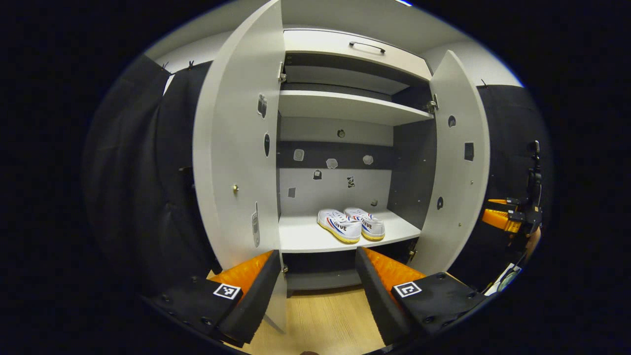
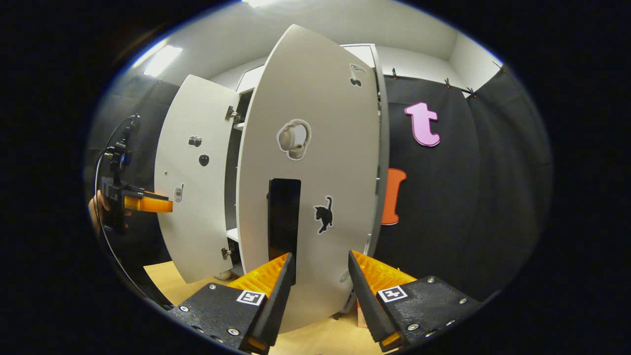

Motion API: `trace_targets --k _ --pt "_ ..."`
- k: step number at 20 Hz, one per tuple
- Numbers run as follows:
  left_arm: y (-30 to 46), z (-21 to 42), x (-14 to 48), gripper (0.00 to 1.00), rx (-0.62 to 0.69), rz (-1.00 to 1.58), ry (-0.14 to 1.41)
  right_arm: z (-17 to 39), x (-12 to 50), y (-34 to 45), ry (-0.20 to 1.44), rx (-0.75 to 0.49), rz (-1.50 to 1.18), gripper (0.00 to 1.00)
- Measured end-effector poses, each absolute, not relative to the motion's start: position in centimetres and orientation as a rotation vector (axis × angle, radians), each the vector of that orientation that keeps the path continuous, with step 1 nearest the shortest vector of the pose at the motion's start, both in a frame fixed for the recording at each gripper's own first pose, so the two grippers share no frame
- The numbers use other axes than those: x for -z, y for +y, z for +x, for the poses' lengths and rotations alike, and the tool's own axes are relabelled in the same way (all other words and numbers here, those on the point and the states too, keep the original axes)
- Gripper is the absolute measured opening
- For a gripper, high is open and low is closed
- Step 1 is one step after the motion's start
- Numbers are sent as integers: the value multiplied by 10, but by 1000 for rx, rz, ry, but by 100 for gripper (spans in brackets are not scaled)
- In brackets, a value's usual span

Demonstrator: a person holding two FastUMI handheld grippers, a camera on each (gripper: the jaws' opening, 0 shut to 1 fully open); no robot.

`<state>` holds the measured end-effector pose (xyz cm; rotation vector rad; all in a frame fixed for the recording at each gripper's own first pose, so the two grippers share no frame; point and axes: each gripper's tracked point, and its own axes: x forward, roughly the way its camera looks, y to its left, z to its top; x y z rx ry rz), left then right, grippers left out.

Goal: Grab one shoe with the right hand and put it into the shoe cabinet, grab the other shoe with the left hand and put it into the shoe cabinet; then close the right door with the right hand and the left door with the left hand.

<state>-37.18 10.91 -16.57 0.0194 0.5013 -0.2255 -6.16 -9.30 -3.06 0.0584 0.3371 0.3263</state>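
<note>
Both shoes (image 1: 351, 224) side by side on the cabinet shelf (image 1: 305, 236), toes toward you, your left gripper (image 1: 318, 291) jaws apart, your right gripper (image 2: 318, 291) jaws apart at the right door (image 2: 315, 148).

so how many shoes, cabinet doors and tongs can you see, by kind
shoes: 2, left shoe and right shoe, on the cabinet shelf
doors: 2, left door, right door, both open
tongs: 2, left tongs, right tongs
total: 6

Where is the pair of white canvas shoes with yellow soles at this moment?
In the left gripper view, the pair of white canvas shoes with yellow soles stands side by side on the white lower shelf inside the open cabinet, between the two open doors, right of the shelf's centre.
</note>
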Motion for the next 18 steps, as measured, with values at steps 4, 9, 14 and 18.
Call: trace_targets --k 4,9,14,18 --pt "136 -388 147 94 211 25 461 -33 42 -24 339 -429 77 90" --pt "203 -393 122 94 96 75 397 13 46 -1 316 -373 71 86" --pt "253 -379 129 95 -15 90 397 45 55 17 304 -320 41 89" --pt "266 -360 139 95 -25 74 397 55 60 16 287 -246 6 89"
